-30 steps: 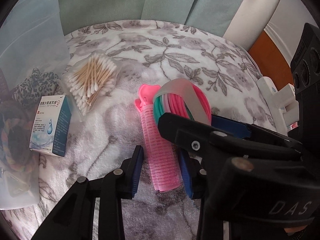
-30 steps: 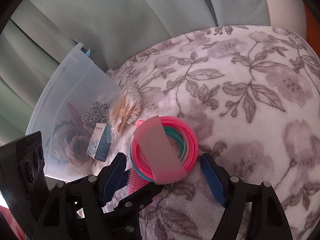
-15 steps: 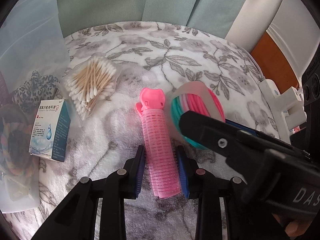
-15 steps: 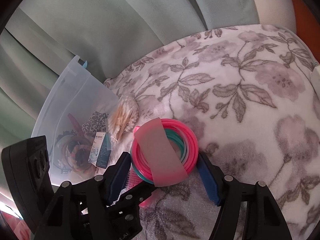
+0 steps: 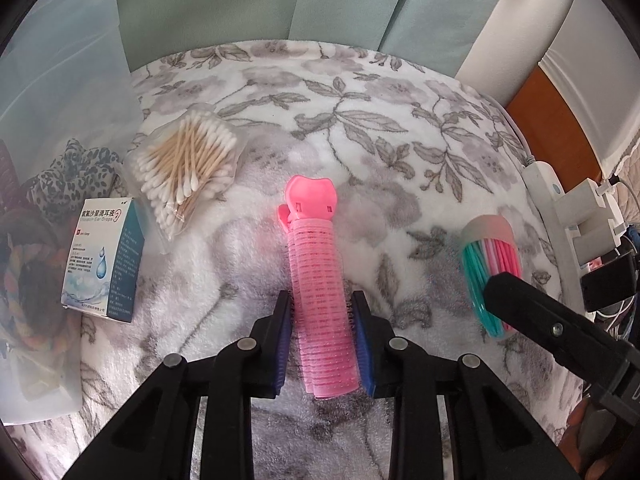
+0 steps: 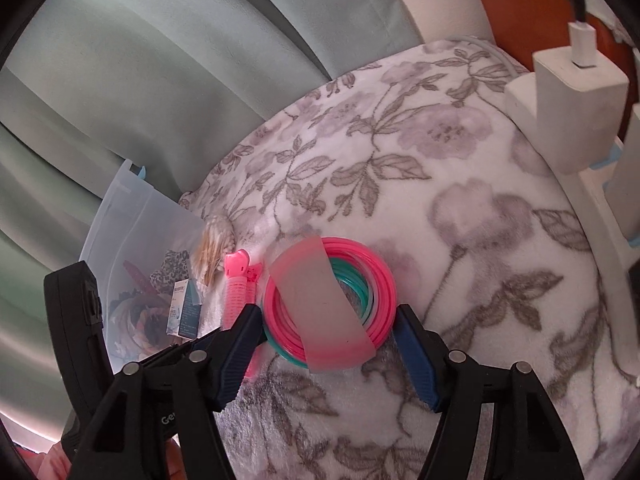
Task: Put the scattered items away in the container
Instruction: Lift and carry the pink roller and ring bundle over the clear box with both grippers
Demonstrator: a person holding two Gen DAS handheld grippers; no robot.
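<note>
A pink hair roller clip (image 5: 316, 264) lies on the floral blanket (image 5: 360, 128). My left gripper (image 5: 322, 312) straddles its lower half, its jaws closing, and both blue pads touch its sides. A bundle of pink and teal rings (image 6: 376, 280) with a translucent band around it sits between the pads of my right gripper (image 6: 328, 316), which is shut on it. In the left wrist view this ring bundle (image 5: 490, 256) is edge-on at the right, away from the roller. The clear plastic container (image 5: 52, 60) stands at the left.
A bag of cotton swabs (image 5: 188, 164) and an ear-drops box (image 5: 104, 260) lie beside the container. A leopard scrunchie (image 5: 72, 176) and a rope ring show through its wall. A white power strip with chargers (image 5: 560, 208) lines the right edge. Green curtains hang behind.
My right gripper carried the ring bundle rightwards, away from the roller, and rolled a little. The left jaws narrowed onto the pink roller, and that hand stayed put.
</note>
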